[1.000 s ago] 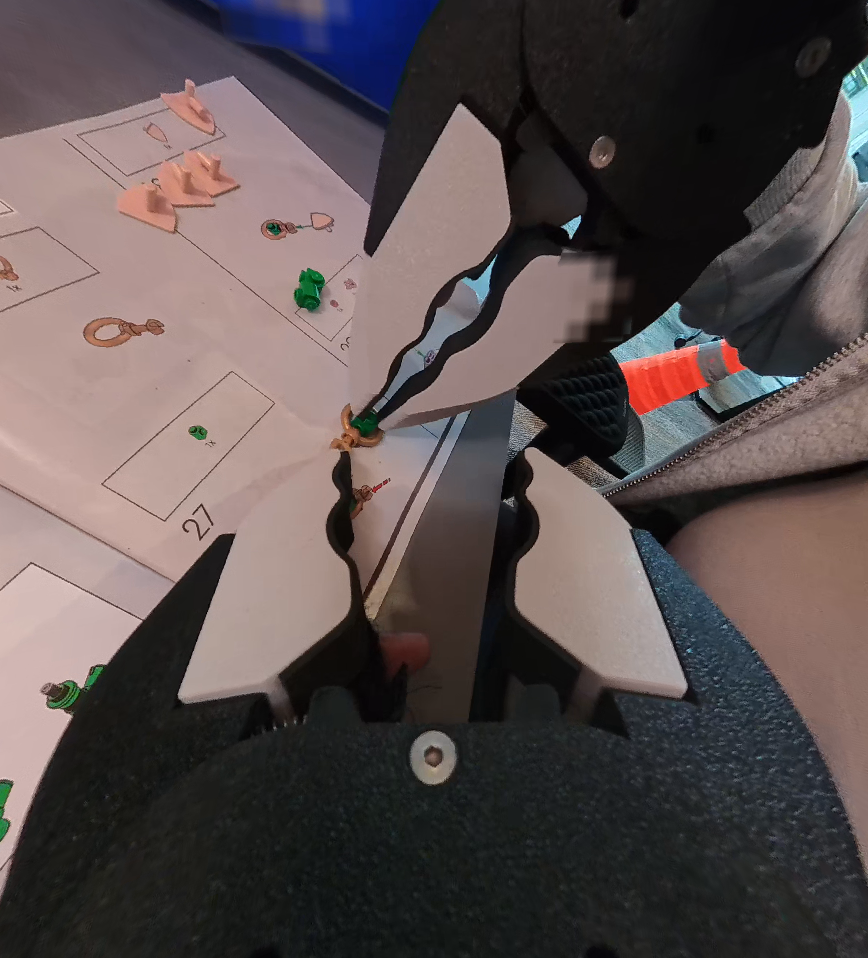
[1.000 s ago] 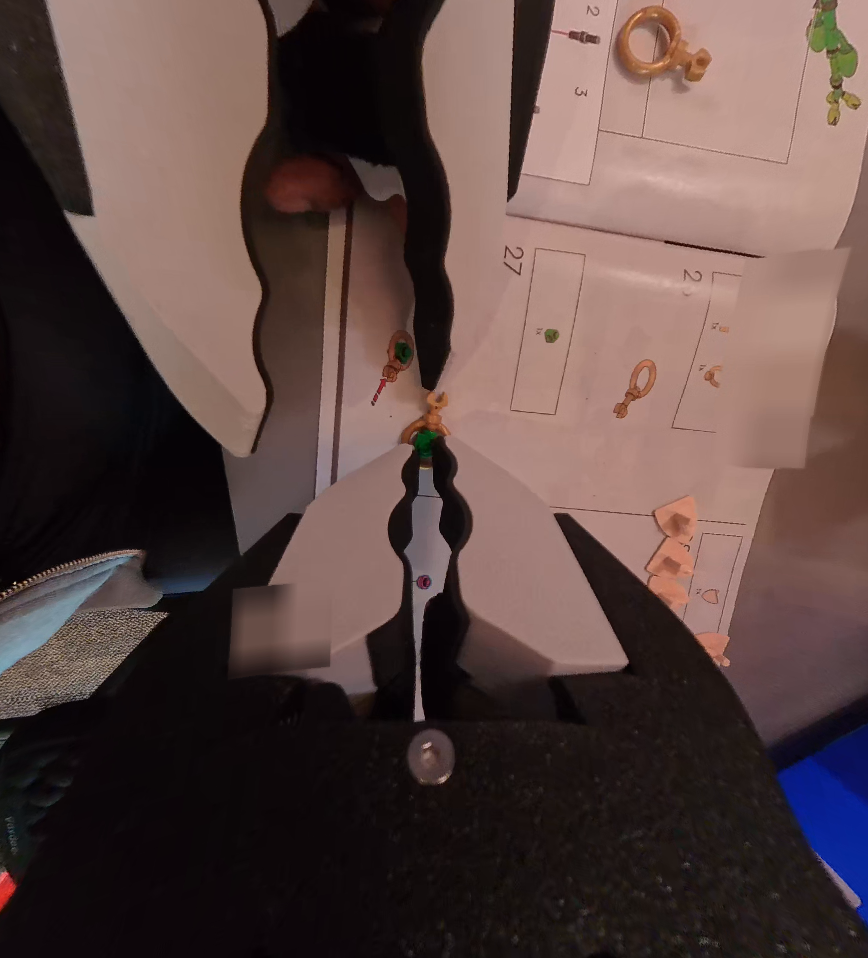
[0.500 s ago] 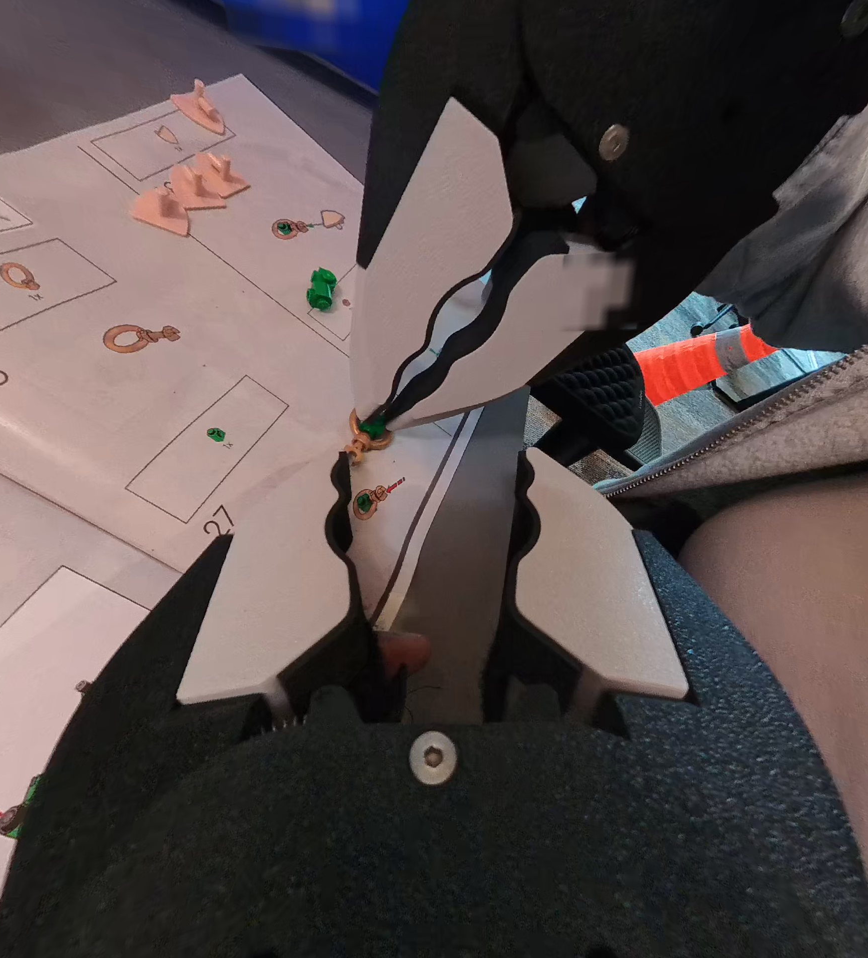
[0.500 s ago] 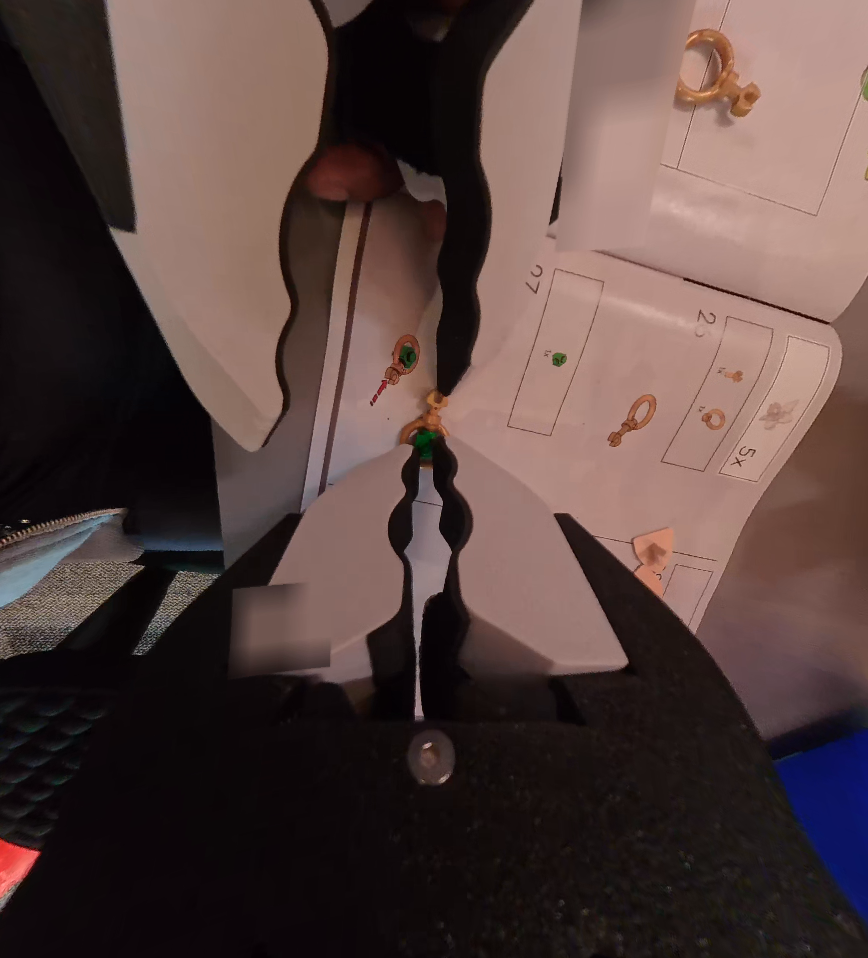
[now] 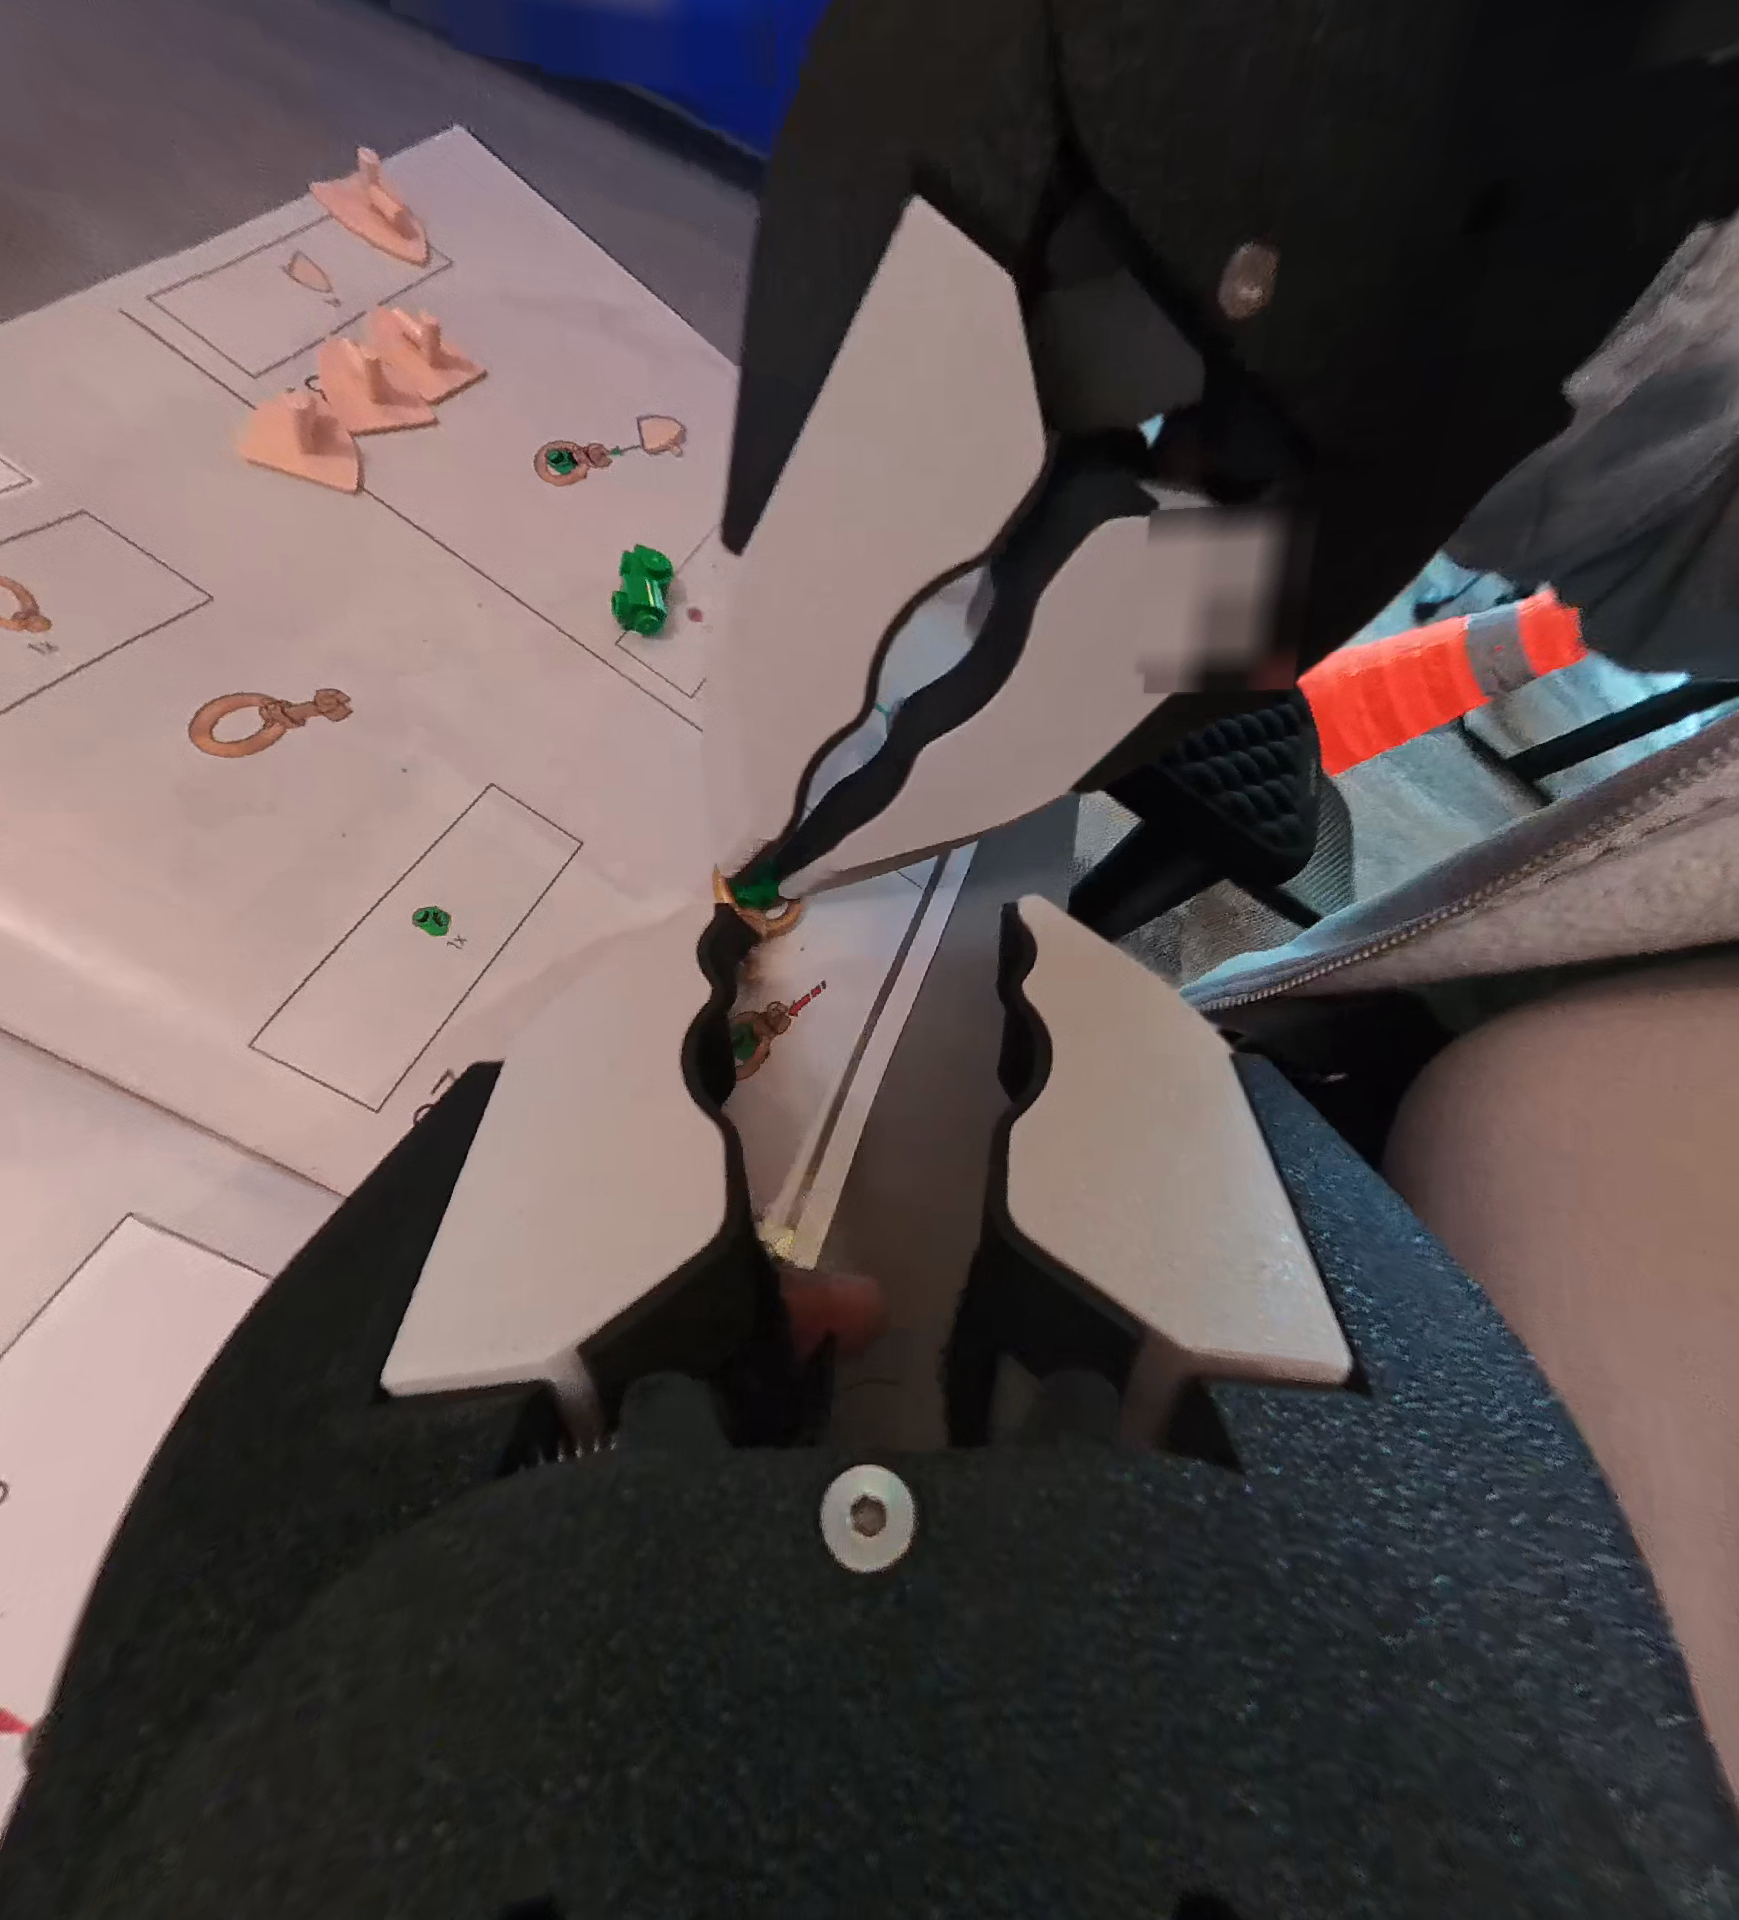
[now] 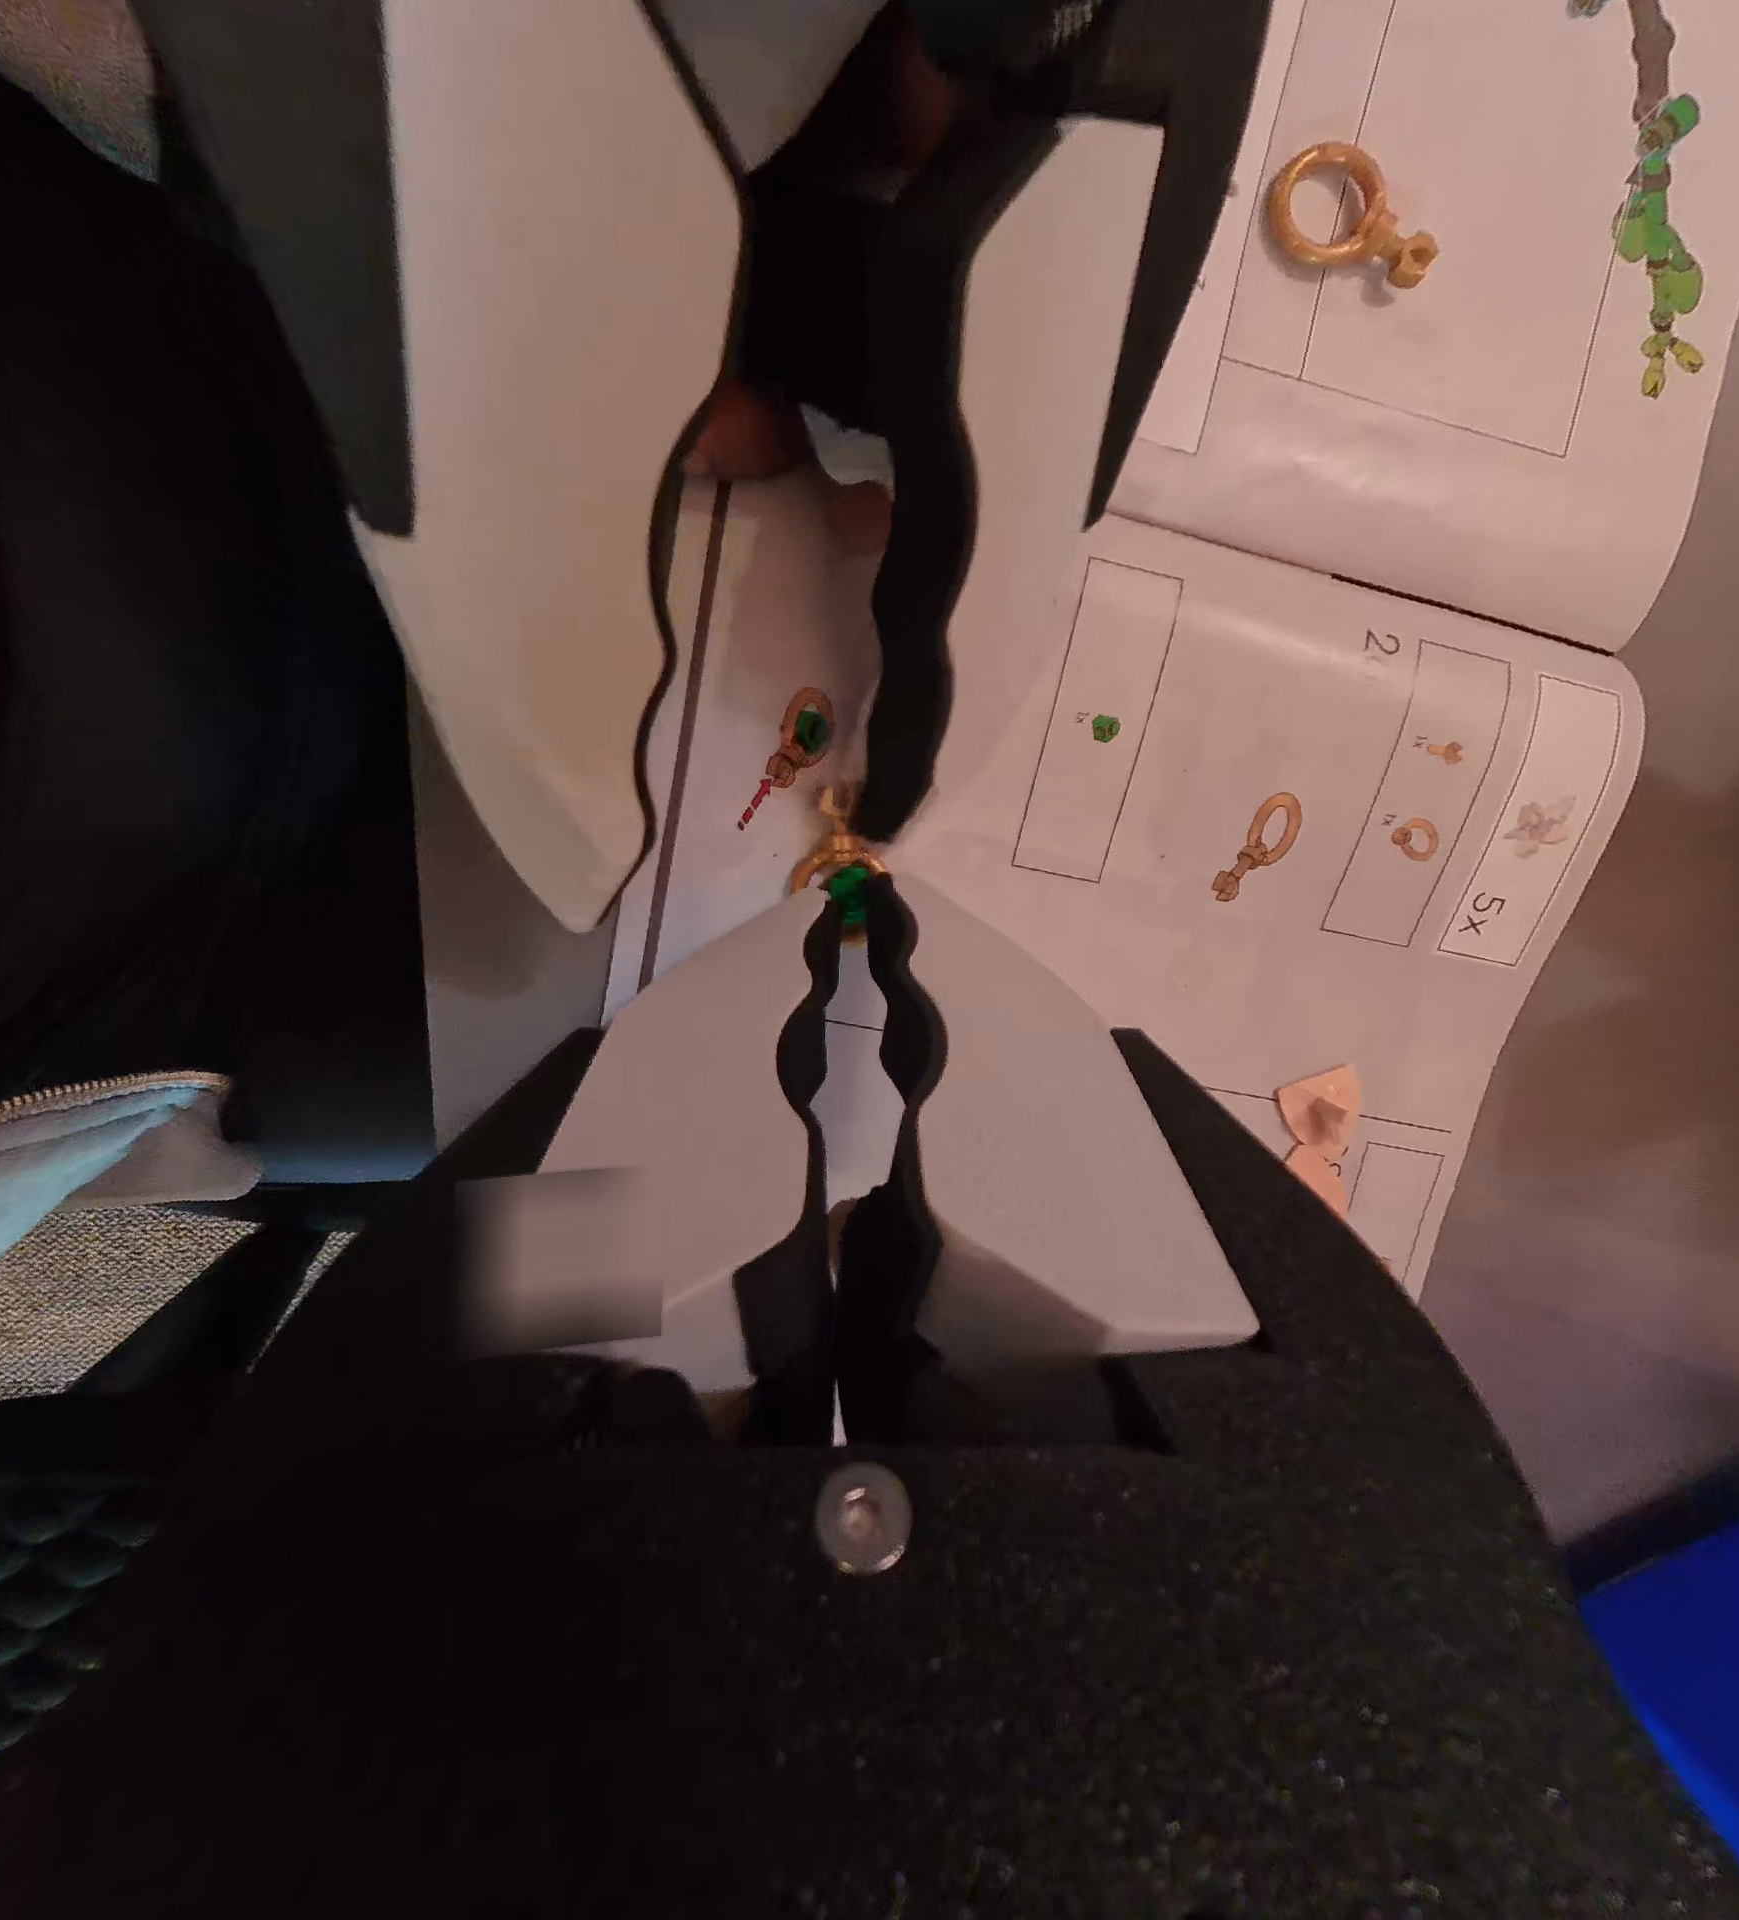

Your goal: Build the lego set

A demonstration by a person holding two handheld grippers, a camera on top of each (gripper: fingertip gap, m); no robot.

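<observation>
**Gold ring piece meets green stud at frame centre**

The gold ring piece [image 6: 837, 862] lies flat on the instruction sheet [image 6: 1208, 707], stem pointing toward the top of the right wrist view. The right gripper [image 6: 849, 899], nearly closed, pinches the green stud [image 6: 847, 888] over the ring's hole. The left gripper [image 5: 865, 914] is spread wide, one finger's tip against the ring.

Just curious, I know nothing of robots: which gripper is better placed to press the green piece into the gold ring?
Probably the right gripper: its jaws are shut on the green piece, right at the gold ring. The left gripper stands wide open, gripping nothing.
</observation>
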